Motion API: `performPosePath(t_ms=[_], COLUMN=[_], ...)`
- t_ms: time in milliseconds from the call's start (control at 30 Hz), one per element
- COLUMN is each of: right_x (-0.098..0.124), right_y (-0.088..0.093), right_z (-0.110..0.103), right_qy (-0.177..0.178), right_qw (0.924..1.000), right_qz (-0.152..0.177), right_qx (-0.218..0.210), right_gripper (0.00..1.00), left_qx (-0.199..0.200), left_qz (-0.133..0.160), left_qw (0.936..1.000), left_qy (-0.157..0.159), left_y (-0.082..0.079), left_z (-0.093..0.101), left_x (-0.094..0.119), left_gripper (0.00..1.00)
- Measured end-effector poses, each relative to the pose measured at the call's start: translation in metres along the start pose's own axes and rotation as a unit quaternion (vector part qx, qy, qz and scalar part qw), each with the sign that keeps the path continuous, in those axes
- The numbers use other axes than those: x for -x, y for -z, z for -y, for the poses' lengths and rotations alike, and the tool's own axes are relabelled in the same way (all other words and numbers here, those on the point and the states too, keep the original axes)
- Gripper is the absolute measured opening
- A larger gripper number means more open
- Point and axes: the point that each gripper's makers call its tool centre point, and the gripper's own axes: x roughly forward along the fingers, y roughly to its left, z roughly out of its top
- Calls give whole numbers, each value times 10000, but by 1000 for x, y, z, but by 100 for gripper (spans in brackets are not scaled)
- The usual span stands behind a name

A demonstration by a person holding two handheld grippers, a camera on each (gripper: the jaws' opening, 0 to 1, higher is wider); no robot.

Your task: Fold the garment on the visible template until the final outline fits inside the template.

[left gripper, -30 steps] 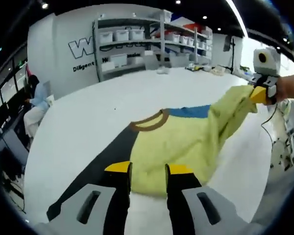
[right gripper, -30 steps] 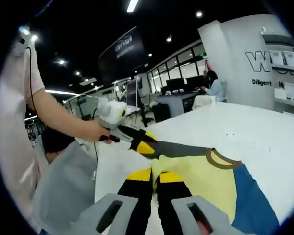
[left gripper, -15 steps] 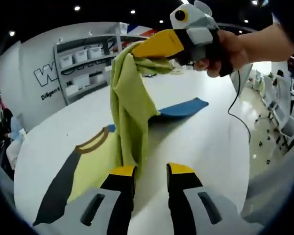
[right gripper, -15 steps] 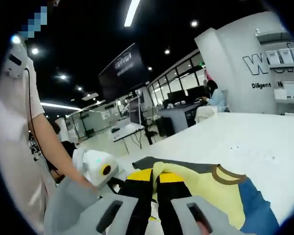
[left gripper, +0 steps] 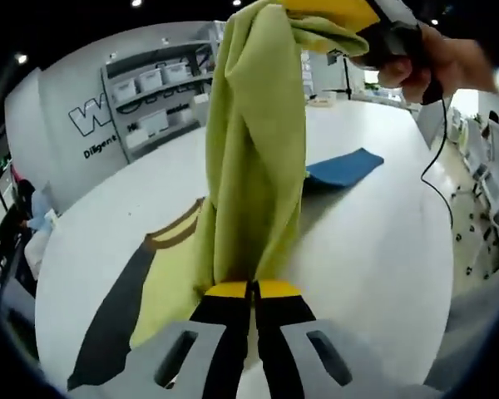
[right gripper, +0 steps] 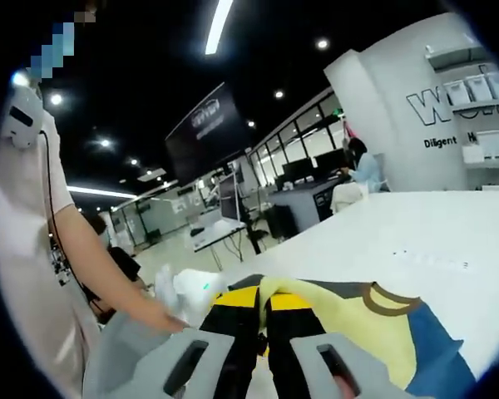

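- While the white table [left gripper: 374,249] spreads across most of the left gripper view, the shirt [left gripper: 258,150] rises from it as a tall yellow-green fold toward twelve o'clock, its lower part lying flat on the tabletop.
- On that flat part, a dark sleeve [left gripper: 116,307] runs toward seven o'clock, a blue sleeve [left gripper: 345,166] lies at about two o'clock, and a brown collar [left gripper: 176,233] sits at nine o'clock of the hanging fold.
- At the bottom of the left gripper view, the left gripper [left gripper: 250,289] has its yellow-tipped jaws pressed together on the bottom edge of the hanging fold.
- At one o'clock in the same view, the right gripper [left gripper: 333,12], held in a hand [left gripper: 445,62], pinches the top of the fold.
- Seen from the right gripper view, the right gripper's jaws stand closed on yellow cloth, with the shirt's collar at four o'clock.
- Shelves [left gripper: 162,83] with white bins stand against the far wall at eleven o'clock.
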Motion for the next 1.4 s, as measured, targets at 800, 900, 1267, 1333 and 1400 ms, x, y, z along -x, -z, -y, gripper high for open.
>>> performPosePath(t_ms=[800, 900, 1267, 1333, 1400], right_x=[58, 64, 86, 87, 89], right_y=[122, 149, 182, 183, 184], right_z=[-12, -8, 27, 30, 32], right_qy=[521, 625, 1186, 1222, 1239], right_qw=[9823, 9803, 9698, 9692, 9687], right_qz=[-1795, -1871, -2125, -2131, -2141], right_qx=[127, 48, -160, -171, -196], right_gripper=[0, 0, 0, 0, 0], left_qx=[123, 209, 936, 989, 1054], left_qz=[-283, -284, -1267, -1647, -1648], left_qw=[9970, 9969, 9866, 9812, 9804], left_qy=[710, 705, 432, 199, 244], left_y=[20, 32, 115, 136, 141], left_z=[17, 25, 30, 23, 25], left_x=[112, 98, 79, 78, 75], left_gripper=[2, 4, 43, 50, 47])
